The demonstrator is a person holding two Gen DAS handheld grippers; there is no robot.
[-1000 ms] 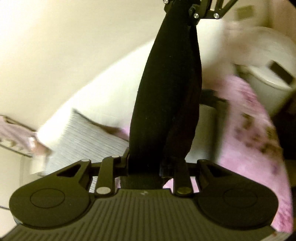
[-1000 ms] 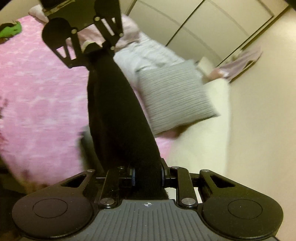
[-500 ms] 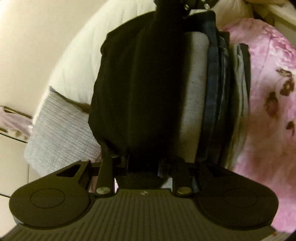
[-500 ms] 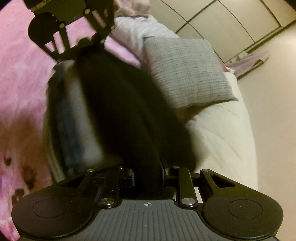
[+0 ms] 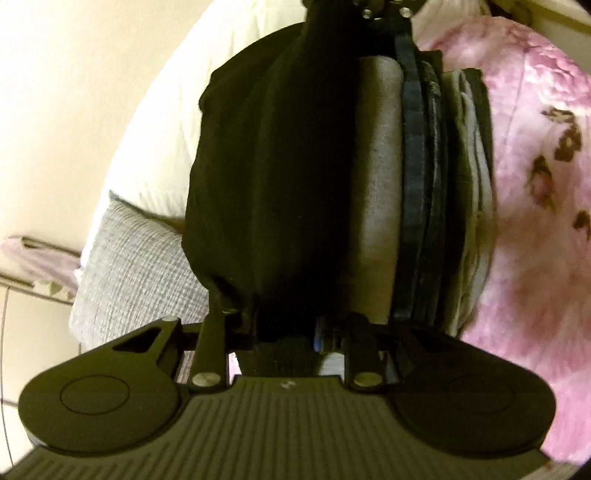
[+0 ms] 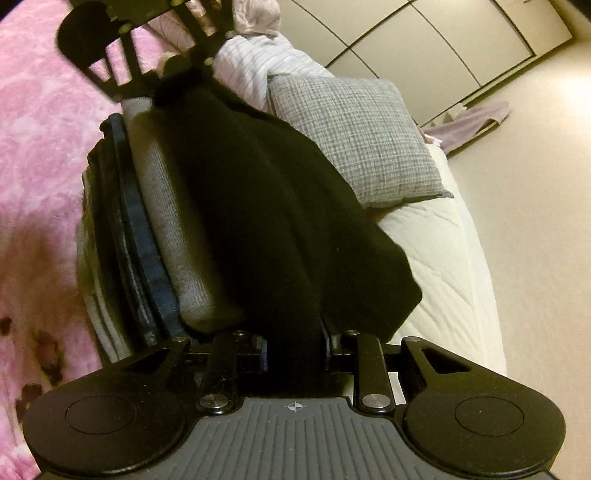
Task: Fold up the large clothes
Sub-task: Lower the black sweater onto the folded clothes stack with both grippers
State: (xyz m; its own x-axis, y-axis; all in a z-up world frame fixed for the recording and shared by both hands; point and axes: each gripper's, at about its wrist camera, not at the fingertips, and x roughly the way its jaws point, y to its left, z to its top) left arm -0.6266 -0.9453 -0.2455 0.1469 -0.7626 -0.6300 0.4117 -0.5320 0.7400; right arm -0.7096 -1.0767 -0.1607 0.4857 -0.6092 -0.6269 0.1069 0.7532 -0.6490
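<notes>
A folded black garment [image 5: 266, 184] lies on top of a stack of folded clothes [image 5: 417, 192] and is stretched between both grippers. My left gripper [image 5: 284, 332] is shut on its near end. At the far end, by the top edge, the right gripper [image 5: 380, 11] grips it too. In the right wrist view the same black garment [image 6: 258, 221] covers the stack [image 6: 159, 229], whose grey and dark blue layers show on the left. My right gripper [image 6: 293, 354] is shut on the cloth, and the left gripper [image 6: 173, 74] pinches the opposite end.
The stack sits on a pink flowered blanket [image 5: 535, 221] [image 6: 37, 129]. A grey woven cushion [image 6: 354, 136] [image 5: 140, 266] and a white quilt [image 6: 436, 258] lie beside it. Striped light fabric [image 6: 258, 59] is heaped behind. Pale cupboard doors [image 6: 424, 37] stand beyond.
A second ago the black garment hung taut in the air between both grippers. It has come down onto the stack of folded clothes and now rests there, with both grippers still holding it.
</notes>
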